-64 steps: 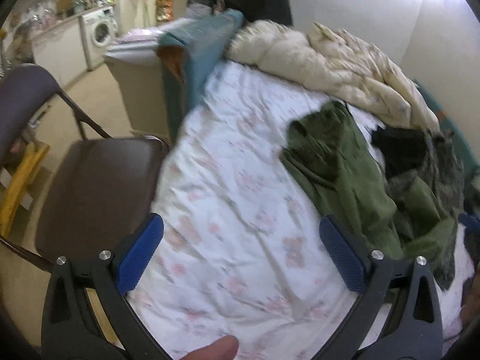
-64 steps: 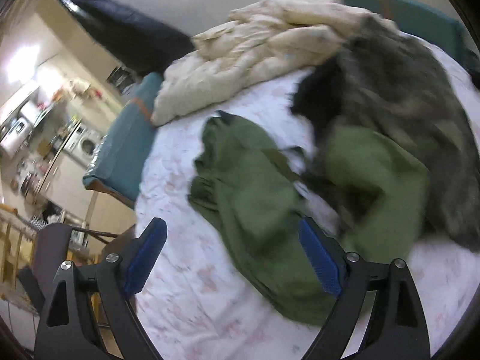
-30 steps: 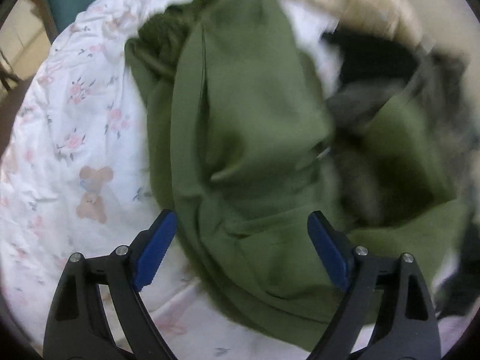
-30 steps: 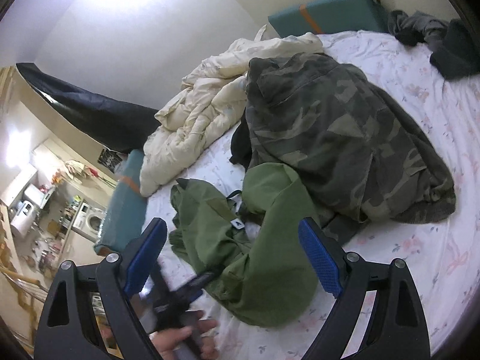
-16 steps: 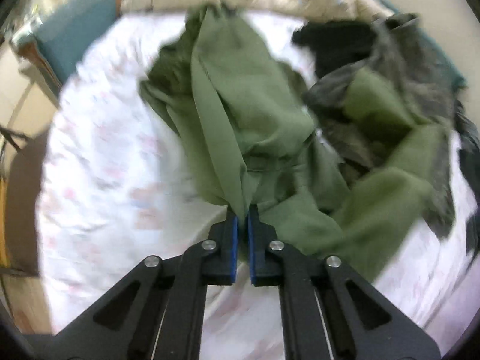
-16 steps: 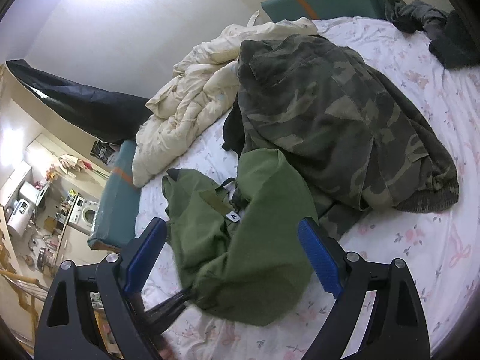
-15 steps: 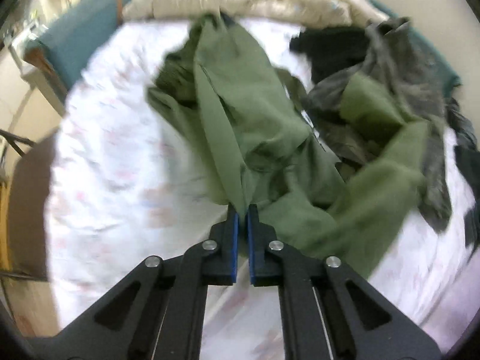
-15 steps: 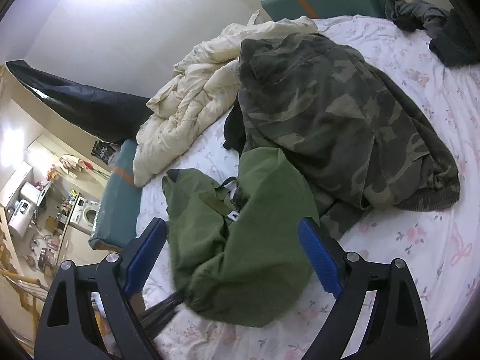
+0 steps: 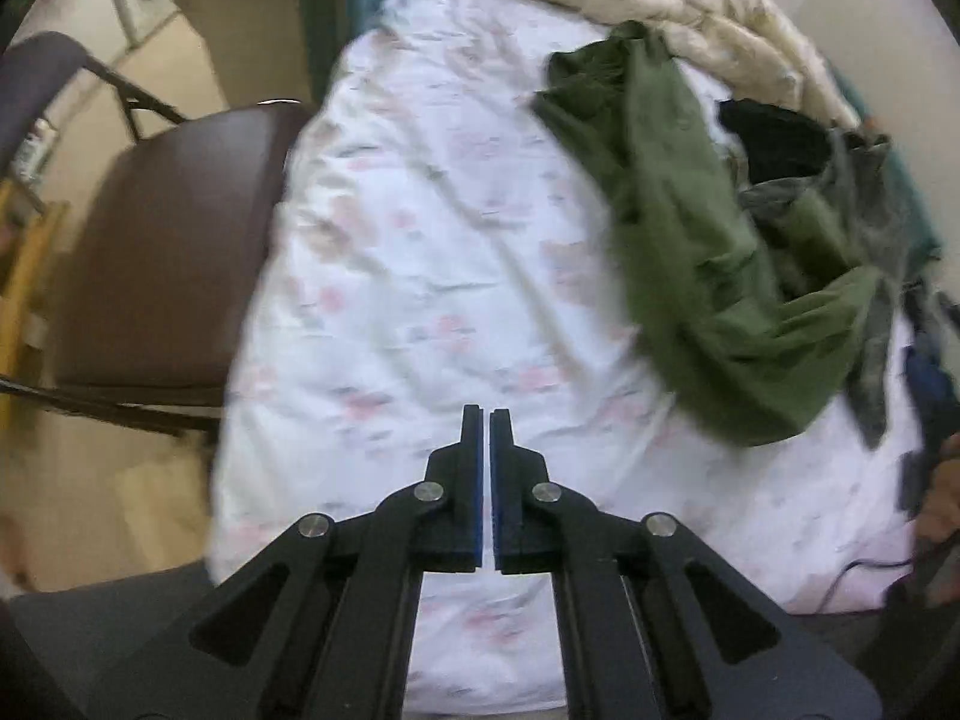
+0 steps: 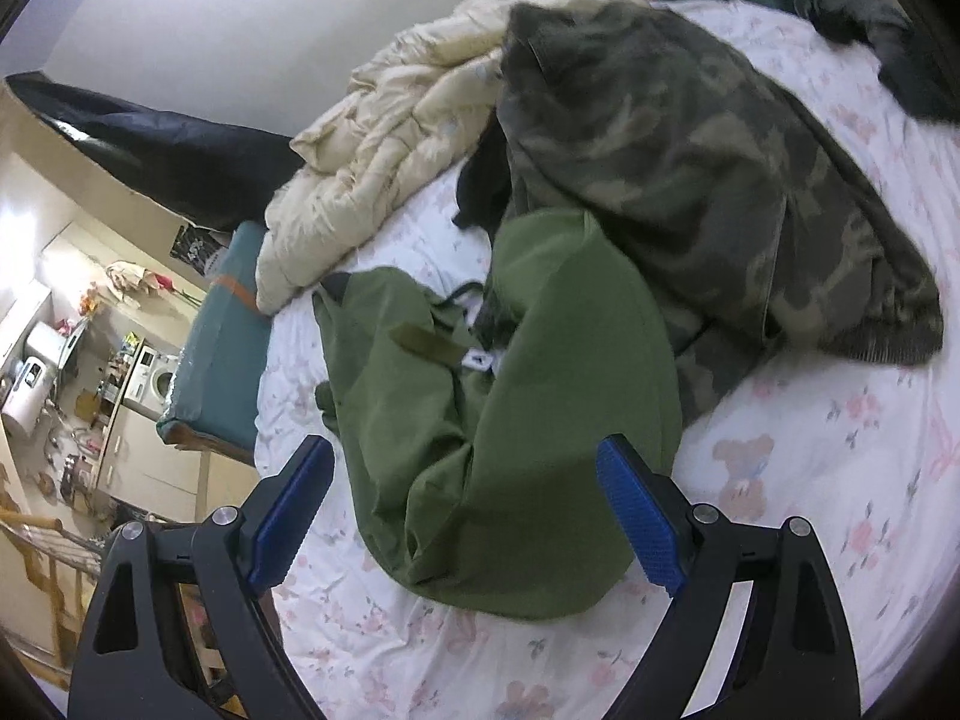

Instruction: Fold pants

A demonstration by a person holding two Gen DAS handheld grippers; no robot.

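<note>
Lying crumpled on the flowered bed sheet [image 10: 798,456], toward the far right of the bed in the left wrist view, the olive green pants [image 10: 510,420] are listed as unfolded: bunched, doubled over themselves, a strap and a white label showing near the middle.

Step in hand, as judged: gathering and spreading, ahead of any fold. No fold is seen made.

Left gripper [image 9: 486,420]: fingers brought together, nothing seen between them; held over bare sheet, well apart from the pants, which lie to its far right.

Right gripper [image 10: 465,480]: fingers [image 10: 639,507] set wide apart, nothing clamped; the near end of the pants is framed between them.

Next move, as judged: a fresh hold on a hem or waistband is called for, then the cloth drawn out flat onto the clear sheet to the left.

Adjoining items: camouflage garment [image 10: 690,138], overlapping the far right part of the pants; cream duvet [image 10: 384,138] beyond; brown chair [image 9: 168,252] left of the bed.

Hidden or unclear: the pants' far portion under the camouflage garment; waistband and leg ends not told apart; left wrist view blurred; a hand [image 9: 936,498] cut off at its right edge.
</note>
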